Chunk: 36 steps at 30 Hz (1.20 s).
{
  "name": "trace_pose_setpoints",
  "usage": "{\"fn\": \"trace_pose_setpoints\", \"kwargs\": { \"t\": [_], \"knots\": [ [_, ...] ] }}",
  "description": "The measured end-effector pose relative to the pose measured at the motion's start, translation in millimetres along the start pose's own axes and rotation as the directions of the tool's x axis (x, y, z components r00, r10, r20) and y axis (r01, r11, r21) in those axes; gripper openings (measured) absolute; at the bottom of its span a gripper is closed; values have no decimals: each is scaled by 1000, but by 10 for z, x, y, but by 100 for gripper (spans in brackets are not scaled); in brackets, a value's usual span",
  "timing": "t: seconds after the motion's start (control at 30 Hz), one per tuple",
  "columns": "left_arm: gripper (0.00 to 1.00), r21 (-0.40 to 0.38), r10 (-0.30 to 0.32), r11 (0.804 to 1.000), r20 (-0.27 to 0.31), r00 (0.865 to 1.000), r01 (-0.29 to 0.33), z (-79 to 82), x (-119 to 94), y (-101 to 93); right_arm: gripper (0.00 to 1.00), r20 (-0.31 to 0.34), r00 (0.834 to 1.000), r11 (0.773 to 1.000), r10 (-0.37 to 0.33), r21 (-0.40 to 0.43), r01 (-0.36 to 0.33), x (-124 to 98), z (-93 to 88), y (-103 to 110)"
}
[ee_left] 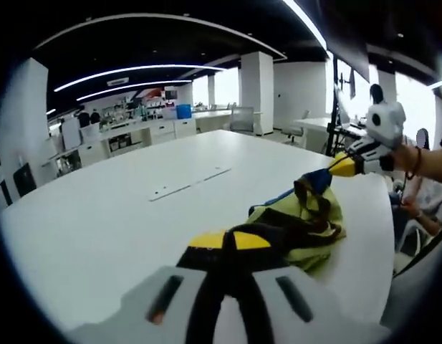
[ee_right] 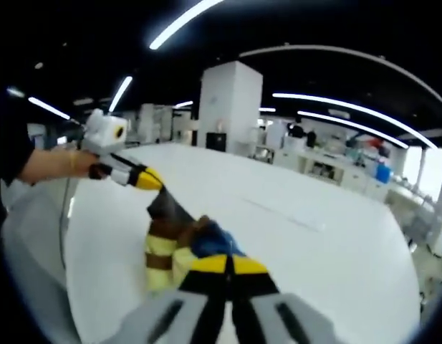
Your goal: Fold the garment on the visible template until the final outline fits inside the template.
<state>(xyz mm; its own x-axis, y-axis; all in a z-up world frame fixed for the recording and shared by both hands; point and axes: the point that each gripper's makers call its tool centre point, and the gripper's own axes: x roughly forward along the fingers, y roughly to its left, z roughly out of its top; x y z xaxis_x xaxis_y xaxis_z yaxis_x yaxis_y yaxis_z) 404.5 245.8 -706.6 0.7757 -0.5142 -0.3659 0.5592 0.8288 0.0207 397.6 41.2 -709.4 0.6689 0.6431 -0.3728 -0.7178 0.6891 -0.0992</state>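
Garment [ee_left: 299,222]: yellow-green, brown-banded, blue patch; bunched, lifted over the white table [ee_left: 113,215] at my 1 o'clock. Left gripper [ee_left: 230,240] and right gripper [ee_right: 226,265] each pinch one end.

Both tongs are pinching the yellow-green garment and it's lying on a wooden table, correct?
Not quite: the table is white, not wooden, as the left gripper view shows. The rest stands. The left tongs and the right tongs are both closed on the garment, bunched near the table's edge.
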Motion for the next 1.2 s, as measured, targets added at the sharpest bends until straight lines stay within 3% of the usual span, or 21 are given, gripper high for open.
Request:
{"fn": "trace_pose_setpoints", "kwargs": {
  "t": [0.37, 0.6, 0.73, 0.83, 0.97, 1.03, 1.13, 1.2],
  "knots": [
    [0, -84, 118, 990, 76, 990, -112, 170, -215, 428, 0, 29, 995, 993, -94, -65, 96, 48, 296, -432],
    [0, -115, 203, 974, 88, 975, -193, 167, -249, 774, 0, 14, 991, 981, -134, -143, 134, 229, 435, -693],
    [0, -141, 249, 962, 107, 963, -234, 203, -240, 884, 0, 14, 988, 980, -152, -127, 152, 350, 467, -831],
    [0, -138, 306, 947, 107, 946, -291, 201, -251, 1041, 0, 22, 986, 982, -165, -88, 167, 466, 485, -948],
    [0, -242, 349, 917, 108, 931, -316, 114, -221, 1240, 0, 17, 984, 984, -180, 20, 179, 682, 453, -1160],
    [0, -246, 383, 903, 92, 919, -352, 28, -207, 1373, 0, 6, 982, 980, -190, 56, 189, 799, 404, -1263],
    [0, -259, 417, 885, 75, 906, -386, -69, -174, 1532, 0, -17, 978, 976, -209, 55, 210, 954, 341, -1383],
    [0, -350, 415, 865, 94, 905, -360, -112, -112, 1574, 0, -9, 978, 975, -209, 73, 210, 1038, 334, -1447]
  ]
}}
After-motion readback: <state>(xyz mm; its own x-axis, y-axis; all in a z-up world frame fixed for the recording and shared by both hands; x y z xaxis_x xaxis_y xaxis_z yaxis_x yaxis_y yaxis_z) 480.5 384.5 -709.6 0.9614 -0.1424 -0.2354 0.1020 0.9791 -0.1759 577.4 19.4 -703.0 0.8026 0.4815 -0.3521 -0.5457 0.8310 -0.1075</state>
